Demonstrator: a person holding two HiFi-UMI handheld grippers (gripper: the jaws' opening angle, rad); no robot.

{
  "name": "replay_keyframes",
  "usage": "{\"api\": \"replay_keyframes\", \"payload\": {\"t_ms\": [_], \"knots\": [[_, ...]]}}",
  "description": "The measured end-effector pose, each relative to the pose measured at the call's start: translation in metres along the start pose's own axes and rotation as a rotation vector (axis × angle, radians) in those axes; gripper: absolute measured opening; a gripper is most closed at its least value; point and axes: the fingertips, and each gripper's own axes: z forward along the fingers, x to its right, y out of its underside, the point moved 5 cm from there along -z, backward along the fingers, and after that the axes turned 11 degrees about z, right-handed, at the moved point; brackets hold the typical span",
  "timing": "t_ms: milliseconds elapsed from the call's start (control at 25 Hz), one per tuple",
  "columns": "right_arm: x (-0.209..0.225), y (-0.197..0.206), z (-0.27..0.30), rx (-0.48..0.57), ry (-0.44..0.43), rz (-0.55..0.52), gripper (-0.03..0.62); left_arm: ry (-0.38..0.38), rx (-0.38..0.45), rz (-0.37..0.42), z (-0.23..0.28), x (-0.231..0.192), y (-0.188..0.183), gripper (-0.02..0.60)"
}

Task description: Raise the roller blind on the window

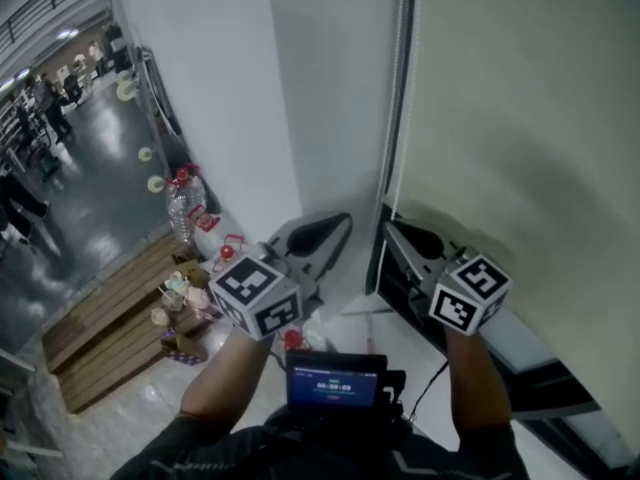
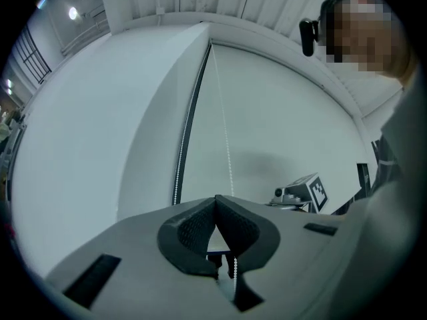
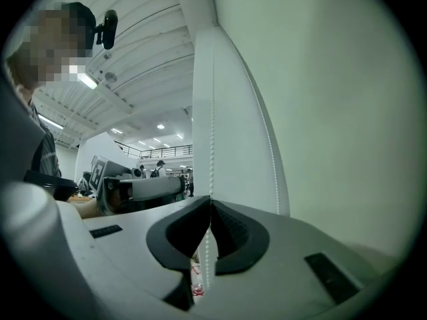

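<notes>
WINDOW, CHAIN SIDE: the person's L gripper [image 1: 347,218] and R gripper [image 1: 390,226] sit side by side at the left edge of the blind [image 1: 520,118], both about level, tips toward the chain [image 3: 212,145]. The L claw's jaws are together, pinched on a bead strand. Beads run down to the pads from above and show again in the gap behind them. The R claw is likewise closed on a strand, w/ beads entering at the pad tips and coming out below. A second strand hangs free just beside each grip. Whether the two claws hold the same strand or one each can't be told. The blind is down as far as the views show: pale fabric covers the whole pane, w/ only the dark frame [image 1: 545,383] below it. The white wall [image 1: 230,98] is to the left, and bottles [image 1: 185,203] stand well below at its foot.

Step in hand, by the look of it: the start of the chain haul. The grip is taken and the blind isn't lifted yet. The next move prob. calls for a steady downward pull on the strand that winds the roller up. Then hand-over-hand: one claw holds its bite while the other lets go and re-clamps higher. The pull should stay in line w/ the chain, not out from the wall, or beads may slip the pads. If nothing lifts, it's the wrong strand, so swap.
</notes>
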Motion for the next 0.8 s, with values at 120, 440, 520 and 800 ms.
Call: {"api": "replay_keyframes", "payload": {"t_ms": [120,440,520,800], "knots": [[-0.005,0.001,-0.005,0.013,0.021,-0.033,0.009,0.028,0.009,0.006,0.005,0.004,-0.005,-0.008],[-0.018,0.002,-0.006,-0.028,0.001,-0.097,0.011,0.101,0.017,0.047,0.023,0.013,-0.020,-0.008],[-0.018,0.002,-0.004,-0.029,-0.012,-0.087,0.011,0.135,0.020,0.047,0.031,0.015,-0.023,-0.006],[-0.018,0.003,-0.005,-0.033,-0.030,-0.081,0.011,0.191,0.014,0.027,0.044,0.016,-0.025,0.023]]}}
